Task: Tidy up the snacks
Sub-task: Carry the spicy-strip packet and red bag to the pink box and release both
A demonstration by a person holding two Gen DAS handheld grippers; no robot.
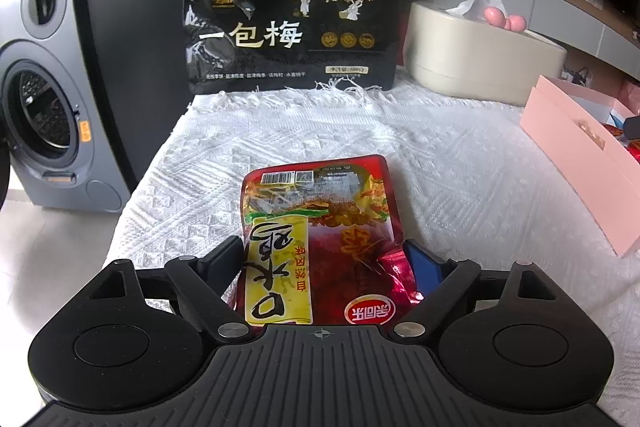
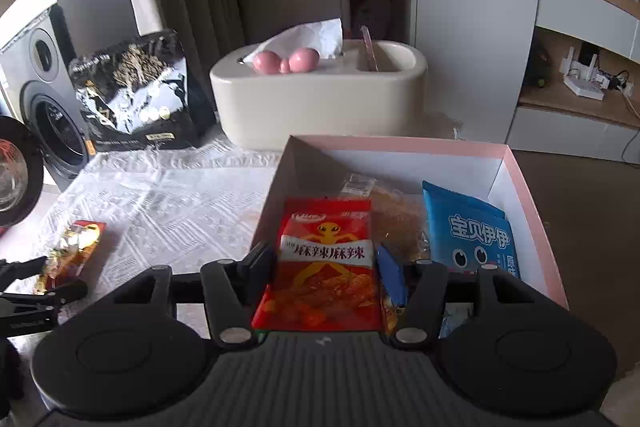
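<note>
My left gripper (image 1: 320, 259) is shut on a red and yellow snack packet (image 1: 316, 227) and holds it over the white cloth; the same packet shows at the left of the right wrist view (image 2: 72, 247). My right gripper (image 2: 324, 267) is shut on a red spicy snack packet (image 2: 324, 263) and holds it over the near left part of the pink box (image 2: 536, 211). Inside the box lie a blue packet (image 2: 472, 231) and a clear wrapped pastry (image 2: 396, 215). The box's pink side shows at the right in the left wrist view (image 1: 580, 163).
A large black plum bag (image 1: 292, 23) stands at the back of the white tablecloth (image 1: 440, 155). A cream tissue holder (image 2: 320, 99) with pink balls stands behind the box. A grey washing machine (image 1: 44, 107) is left of the table.
</note>
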